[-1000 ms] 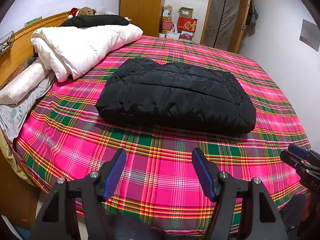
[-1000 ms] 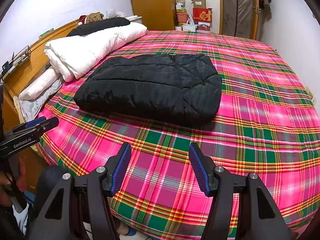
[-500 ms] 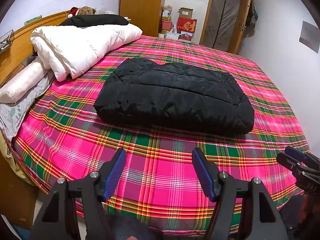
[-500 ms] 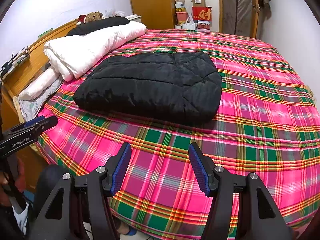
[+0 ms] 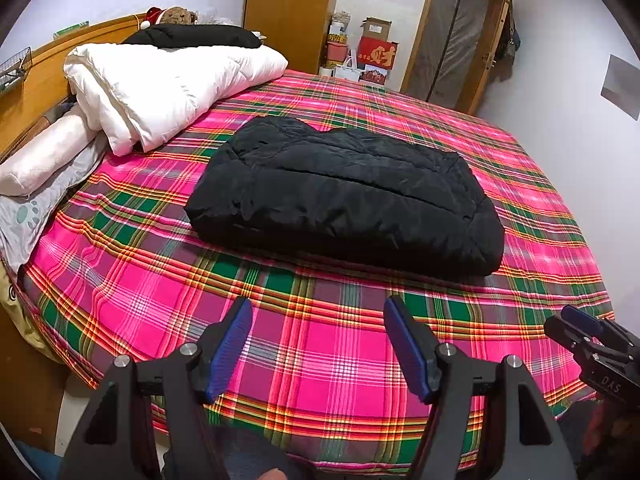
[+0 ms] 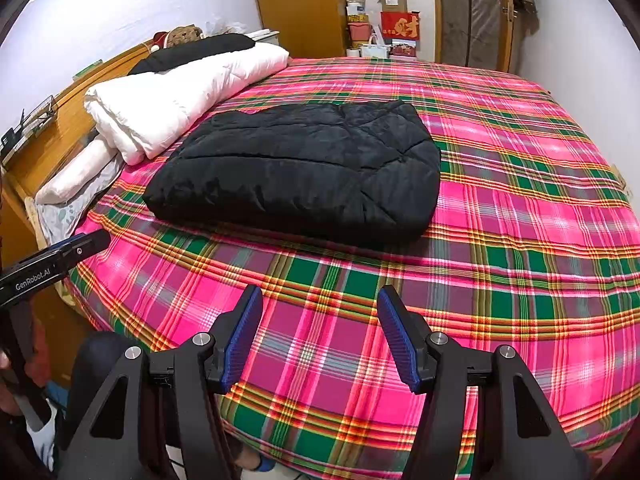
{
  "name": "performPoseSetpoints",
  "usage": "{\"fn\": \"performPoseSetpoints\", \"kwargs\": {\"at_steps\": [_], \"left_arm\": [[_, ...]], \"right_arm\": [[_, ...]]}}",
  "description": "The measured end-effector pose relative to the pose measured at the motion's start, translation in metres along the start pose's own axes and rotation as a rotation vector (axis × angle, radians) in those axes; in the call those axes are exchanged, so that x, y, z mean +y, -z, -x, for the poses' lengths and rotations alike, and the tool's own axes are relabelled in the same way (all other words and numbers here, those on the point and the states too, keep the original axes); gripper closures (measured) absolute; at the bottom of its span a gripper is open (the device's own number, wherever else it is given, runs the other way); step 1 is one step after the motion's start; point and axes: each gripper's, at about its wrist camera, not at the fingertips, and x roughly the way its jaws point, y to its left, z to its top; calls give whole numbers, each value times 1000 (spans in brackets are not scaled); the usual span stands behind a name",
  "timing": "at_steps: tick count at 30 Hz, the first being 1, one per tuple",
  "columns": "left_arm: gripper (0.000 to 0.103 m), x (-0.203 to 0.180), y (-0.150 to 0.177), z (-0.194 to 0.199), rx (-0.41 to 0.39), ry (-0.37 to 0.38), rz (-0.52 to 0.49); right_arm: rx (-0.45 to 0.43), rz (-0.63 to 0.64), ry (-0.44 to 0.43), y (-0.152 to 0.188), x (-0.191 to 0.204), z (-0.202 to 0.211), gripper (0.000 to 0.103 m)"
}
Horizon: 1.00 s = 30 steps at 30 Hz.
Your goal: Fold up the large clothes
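Nothing has moved: the folded black coat (image 5: 344, 200) lies on the plaid bed (image 5: 320, 344). Left gripper (image 5: 318, 344) and right gripper (image 6: 320, 332) hover with fingers open, empty.

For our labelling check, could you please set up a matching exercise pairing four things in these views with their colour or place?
Things:
1. padded jacket
2. duvet
3. bedsheet
4. teddy bear

Descriptions:
A. pink and green plaid
B. white, rolled by the headboard
C. black, folded mid-bed
D. brown, behind the black pillow

Pairs: 1-C, 2-B, 3-A, 4-D
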Motion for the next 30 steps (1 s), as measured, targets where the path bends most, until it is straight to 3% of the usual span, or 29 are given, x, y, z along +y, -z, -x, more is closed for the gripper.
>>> {"fn": "performPoseSetpoints", "kwargs": {"at_steps": [30], "left_arm": [[33, -10, -3, 6, -10, -69, -15]], "right_arm": [[-18, -28, 5, 1, -9, 10, 43]]}}
